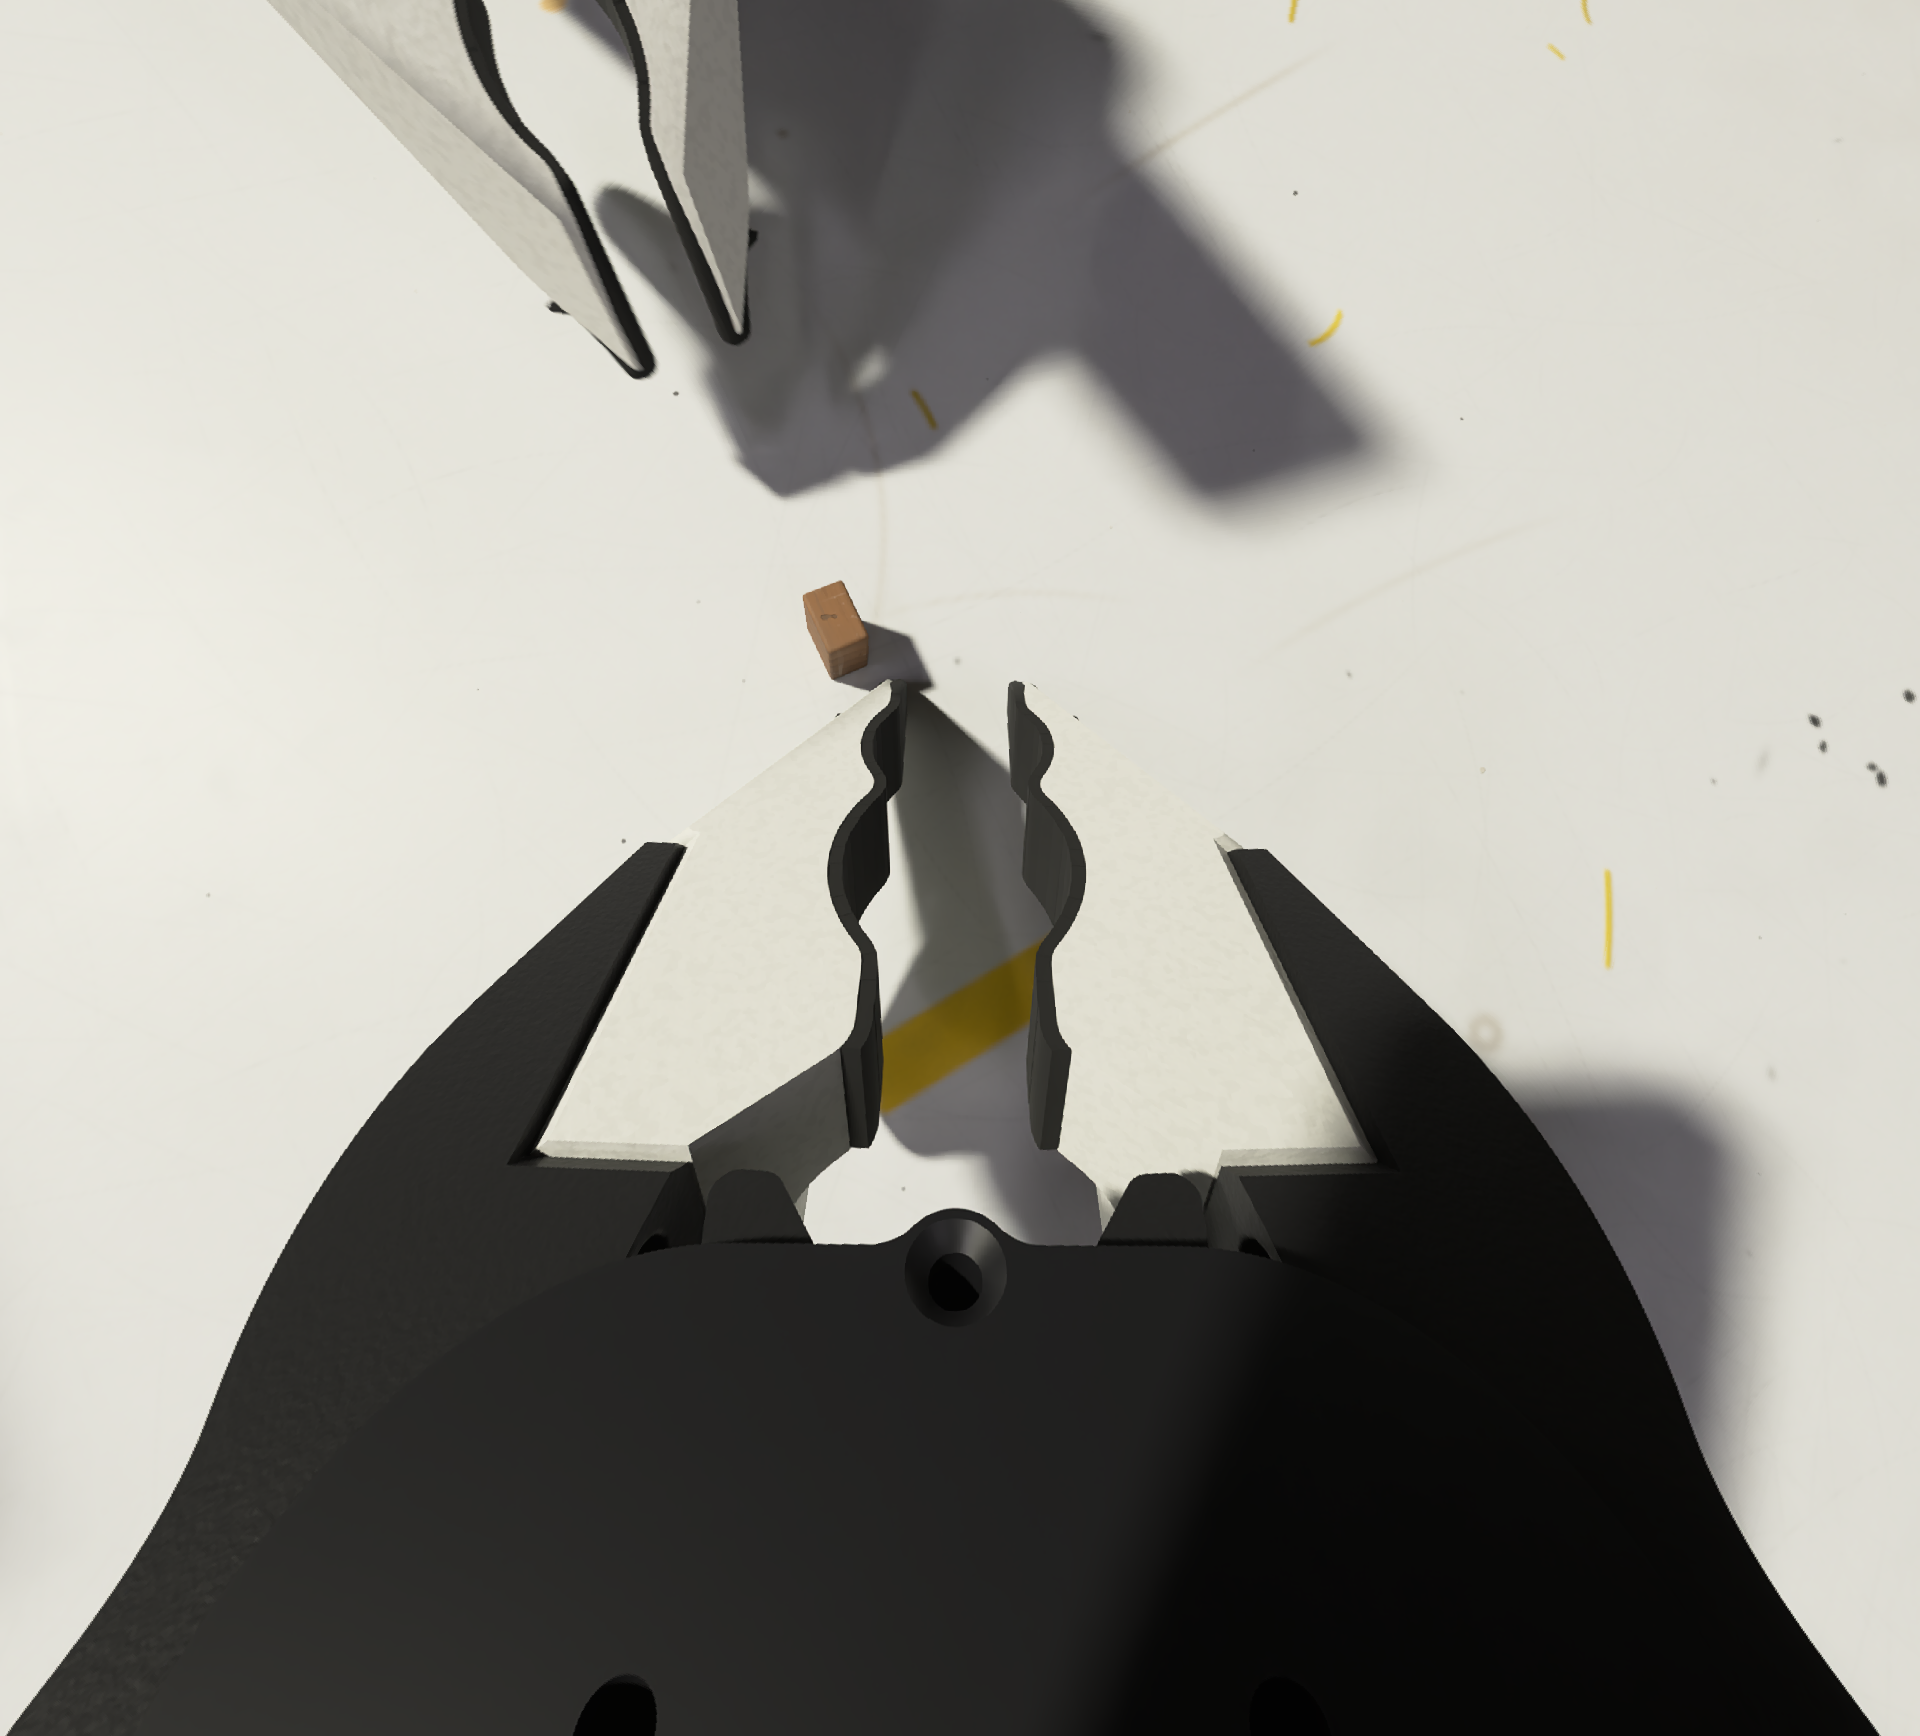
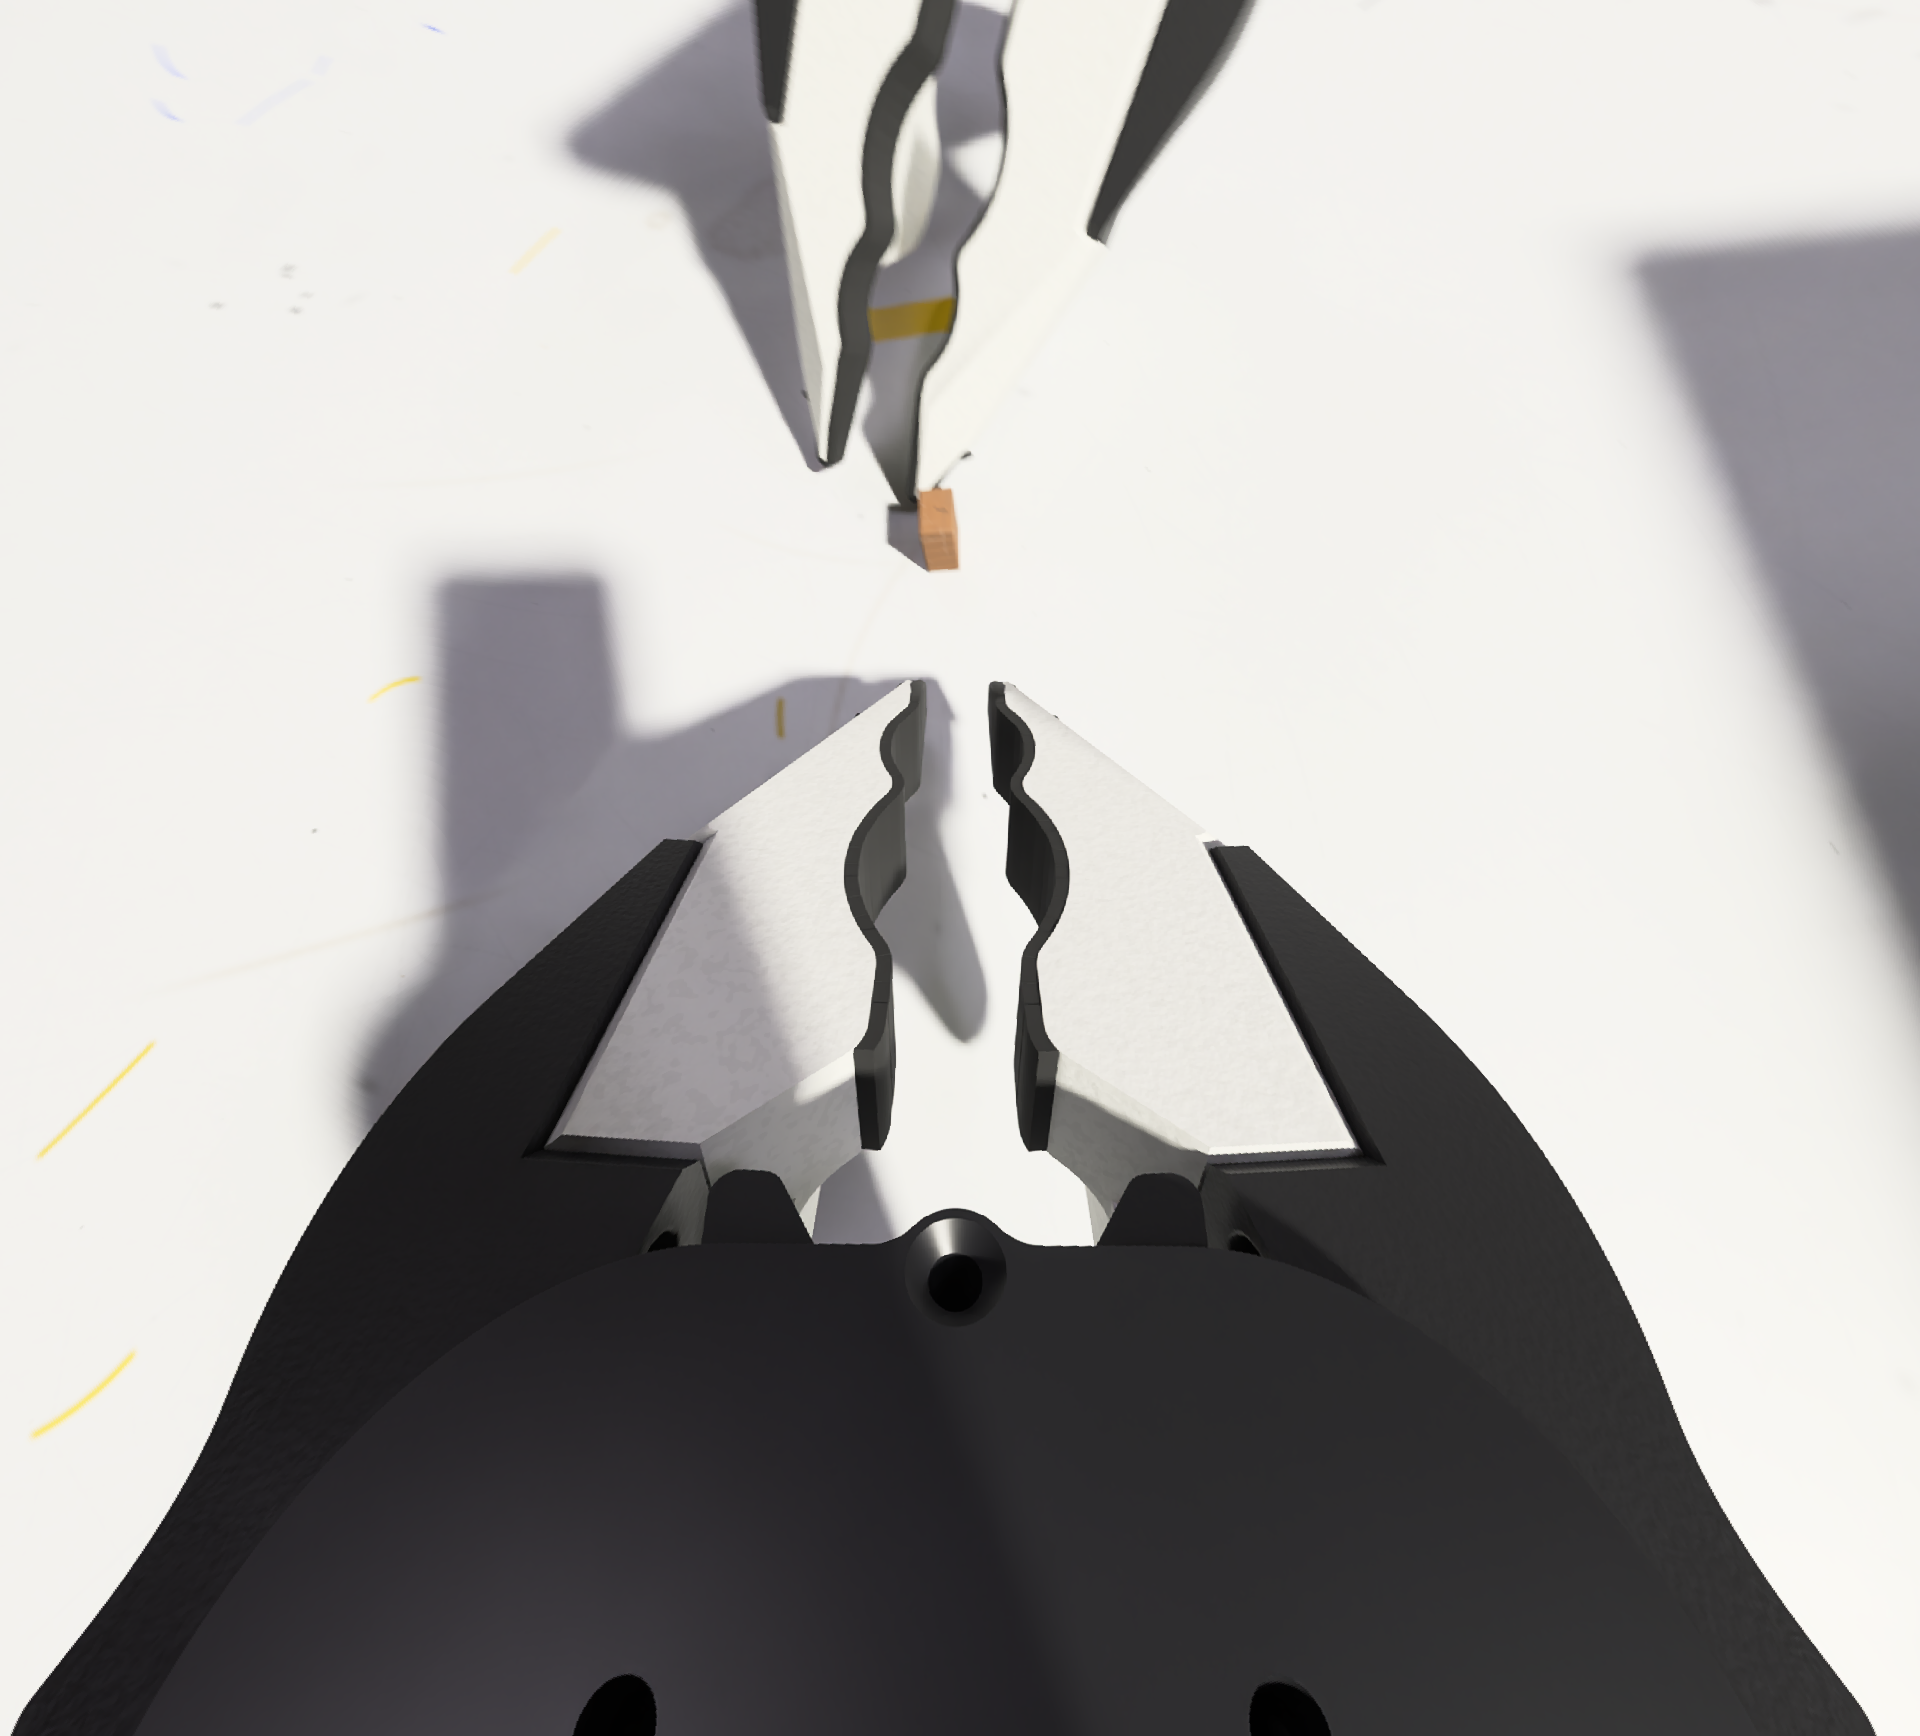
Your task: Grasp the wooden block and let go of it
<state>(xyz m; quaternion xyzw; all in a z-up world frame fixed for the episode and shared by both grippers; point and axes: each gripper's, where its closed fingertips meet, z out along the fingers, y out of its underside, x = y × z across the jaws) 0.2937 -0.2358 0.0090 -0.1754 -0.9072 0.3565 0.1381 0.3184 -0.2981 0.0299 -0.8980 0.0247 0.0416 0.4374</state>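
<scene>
A: Where is the wooden block right now?

B: On the white worktop, free of both grippers. In the left wrist view it sits just past the left tongs, at about eleven o'clock from their tips. In the right wrist view the wooden block lies ahead at twelve o'clock, with a clear stretch of worktop between it and the right tongs.

A: And the tongs themselves?

B: Both pairs stand slightly spread with nothing between them. The left has the wider gap.

A: So how far along is the task?

B: Hard to judge. The block is loose, so either the grasp is yet to come or the release is done; the frames cannot settle which. The left tongs are much the nearer.

A: Anything hidden?

B: The right gripper is cut off at the top edge of the left view, and whether the left tip touches the block, I cannot tell. A yellow stripe shows through the left gap.
</scene>
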